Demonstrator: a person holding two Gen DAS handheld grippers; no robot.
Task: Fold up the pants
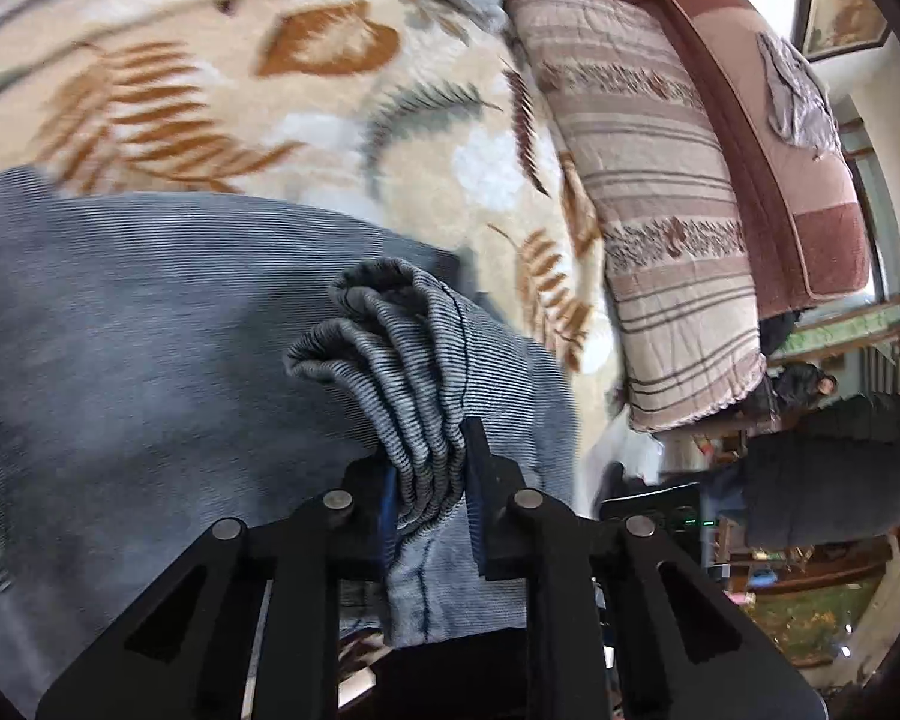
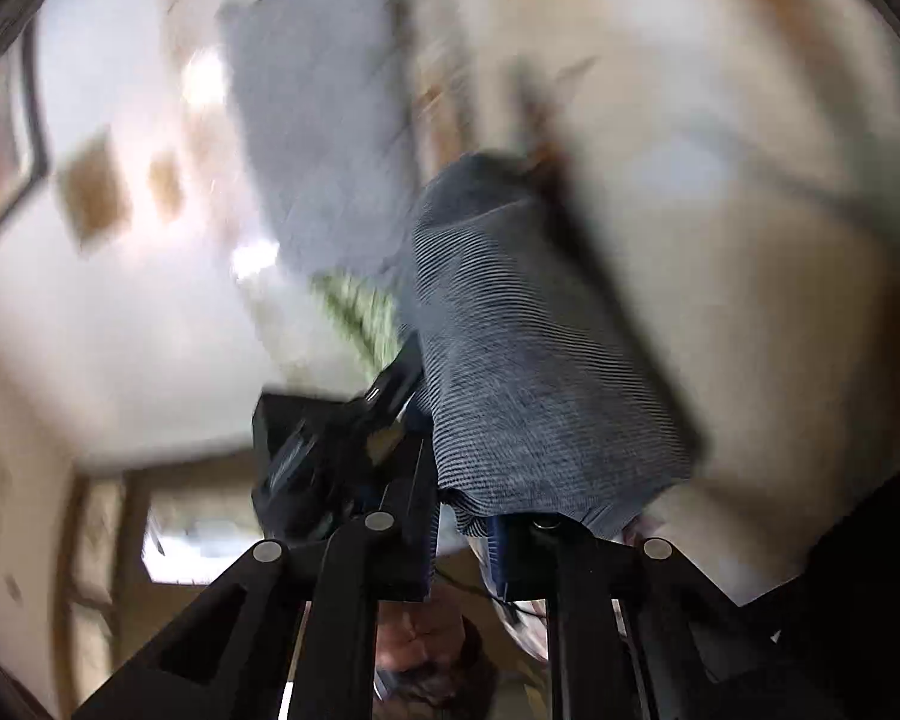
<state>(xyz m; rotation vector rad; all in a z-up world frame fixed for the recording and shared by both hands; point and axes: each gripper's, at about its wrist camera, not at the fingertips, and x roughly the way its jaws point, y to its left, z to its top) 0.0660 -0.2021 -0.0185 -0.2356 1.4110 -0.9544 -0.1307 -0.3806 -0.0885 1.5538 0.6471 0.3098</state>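
Left gripper (image 1: pixel 429 480): jaws closed on a bunched, pleated edge of the pants (image 1: pixel 150 360); the gathered ribbed folds stand up between the pads, and the rest of the grey-blue cloth spreads away to the left of the tool and forward, over the leaf-patterned blanket (image 1: pixel 270 90); a striped quilt (image 1: pixel 660 240) lies rolled to the right, well apart from the cloth.

Right gripper (image 2: pixel 468 540): view heavily blurred; jaws appear closed on an edge of the same pants (image 2: pixel 528 360), the cloth draping up and forward from the pads; grip looks shallow, exact bite not resolvable; a second grey cloth patch further off, identity unclear.

Judgement: both tools hold one end of the garment, lifted off the bed; long axis runs forward and leftward from the left gripper, so the fold should carry that held edge along this axis onto the spread portion; left tool has the surer hold.
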